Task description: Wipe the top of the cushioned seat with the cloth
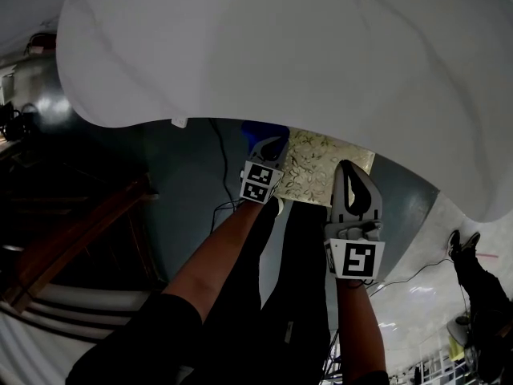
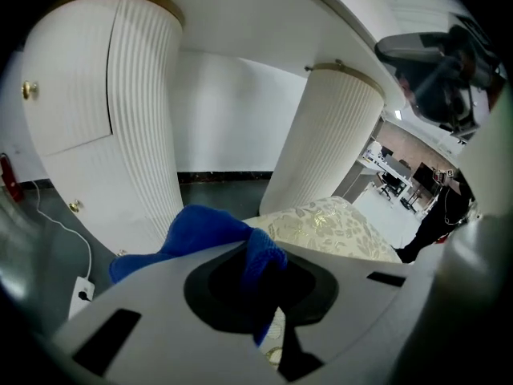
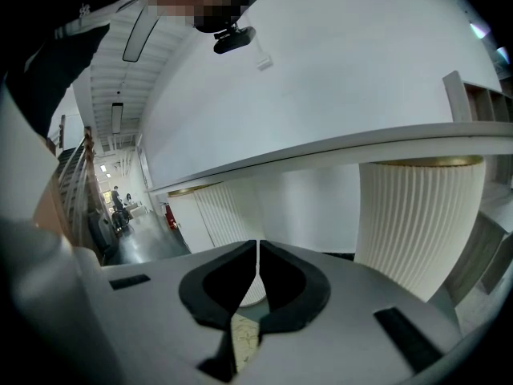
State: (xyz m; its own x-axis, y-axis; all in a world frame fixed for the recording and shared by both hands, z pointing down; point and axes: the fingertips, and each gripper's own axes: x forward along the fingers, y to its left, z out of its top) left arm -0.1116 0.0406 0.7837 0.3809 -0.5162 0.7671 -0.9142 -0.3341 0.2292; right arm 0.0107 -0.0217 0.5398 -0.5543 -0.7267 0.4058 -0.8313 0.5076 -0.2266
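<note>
The cushioned seat (image 1: 319, 167), cream with a leafy gold pattern, stands under the edge of a big white tabletop (image 1: 280, 46). My left gripper (image 1: 272, 144) hangs over the seat's near-left corner, shut on a blue cloth (image 1: 263, 130). In the left gripper view the blue cloth (image 2: 210, 229) bunches between the jaws of the left gripper (image 2: 260, 271) and drapes left, with the seat (image 2: 333, 227) just beyond. My right gripper (image 1: 350, 168) is above the seat's right side. Its jaws (image 3: 257, 267) are shut with nothing between them, and a patch of seat (image 3: 244, 339) shows below.
White fluted pedestals (image 2: 148, 135) (image 2: 333, 147) (image 3: 421, 223) hold up the tabletop close behind the seat. A cable (image 1: 220, 167) runs over the dark floor. A wooden rail (image 1: 72, 239) lies to the left. A person in dark clothes (image 1: 481, 287) is at the far right.
</note>
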